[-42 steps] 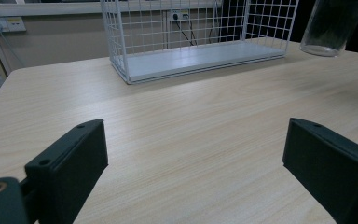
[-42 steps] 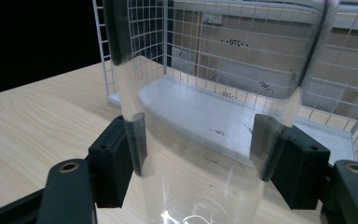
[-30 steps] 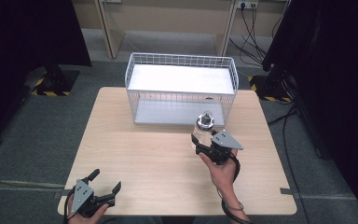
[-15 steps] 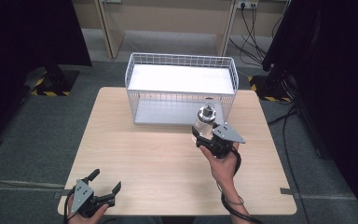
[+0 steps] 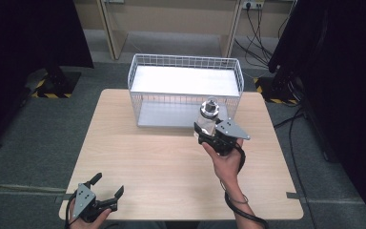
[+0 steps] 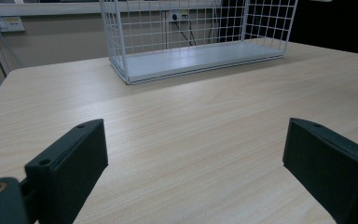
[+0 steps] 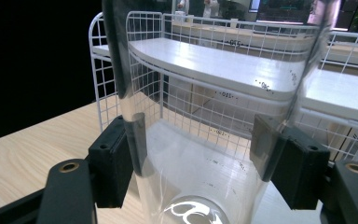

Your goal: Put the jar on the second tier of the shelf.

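A lab: black curtains (image 5: pixel 28 28), hazard-taped stands (image 5: pixel 52 88), trailing cables (image 5: pixel 257 24).

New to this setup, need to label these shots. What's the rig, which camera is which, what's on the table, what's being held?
No robot arm here: a person holds a two-jaw gripper in each hand. The high view looks down from above the person's side of the wooden table. The other two pictures come from cameras riding on each gripper, looking along its black jaws.

On the table stands a white wire basket with two white shelves, one up at its rim and one at the bottom.

The right gripper is shut on a clear glass jar with measuring marks, held above the table just in front of the basket. The left gripper is open, holds nothing, and sits at the near left edge.
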The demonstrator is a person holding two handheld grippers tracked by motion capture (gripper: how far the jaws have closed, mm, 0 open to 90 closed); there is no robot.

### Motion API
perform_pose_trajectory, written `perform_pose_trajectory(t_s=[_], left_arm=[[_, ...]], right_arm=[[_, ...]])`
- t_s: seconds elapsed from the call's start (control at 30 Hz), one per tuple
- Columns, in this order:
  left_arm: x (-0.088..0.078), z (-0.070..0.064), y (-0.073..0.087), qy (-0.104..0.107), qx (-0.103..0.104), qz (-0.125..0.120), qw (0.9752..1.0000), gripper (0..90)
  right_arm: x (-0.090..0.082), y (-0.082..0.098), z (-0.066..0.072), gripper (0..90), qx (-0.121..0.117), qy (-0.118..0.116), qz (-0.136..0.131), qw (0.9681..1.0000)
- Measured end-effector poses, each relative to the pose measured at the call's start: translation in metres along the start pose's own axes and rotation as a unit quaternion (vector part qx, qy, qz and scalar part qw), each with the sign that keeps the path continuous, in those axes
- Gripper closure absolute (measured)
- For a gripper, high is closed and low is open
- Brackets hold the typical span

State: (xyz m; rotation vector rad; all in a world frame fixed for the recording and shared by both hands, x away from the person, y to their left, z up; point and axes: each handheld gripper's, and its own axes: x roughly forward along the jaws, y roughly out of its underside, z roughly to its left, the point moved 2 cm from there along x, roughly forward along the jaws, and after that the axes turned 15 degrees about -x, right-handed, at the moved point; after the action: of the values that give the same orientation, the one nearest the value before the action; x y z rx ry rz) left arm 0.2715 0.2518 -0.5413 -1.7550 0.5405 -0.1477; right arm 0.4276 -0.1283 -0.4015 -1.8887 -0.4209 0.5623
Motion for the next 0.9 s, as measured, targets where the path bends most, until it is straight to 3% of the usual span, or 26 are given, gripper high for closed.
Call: perform_pose_trajectory(t_s=[0.9], left_arm=[[0.0, 0.0, 0.0, 0.0, -0.001, 0.0, 1.0, 5.9]], right_arm=[[0.011, -0.034, -0.012, 31.7, -0.002, 0.007, -0.012, 0.9999]])
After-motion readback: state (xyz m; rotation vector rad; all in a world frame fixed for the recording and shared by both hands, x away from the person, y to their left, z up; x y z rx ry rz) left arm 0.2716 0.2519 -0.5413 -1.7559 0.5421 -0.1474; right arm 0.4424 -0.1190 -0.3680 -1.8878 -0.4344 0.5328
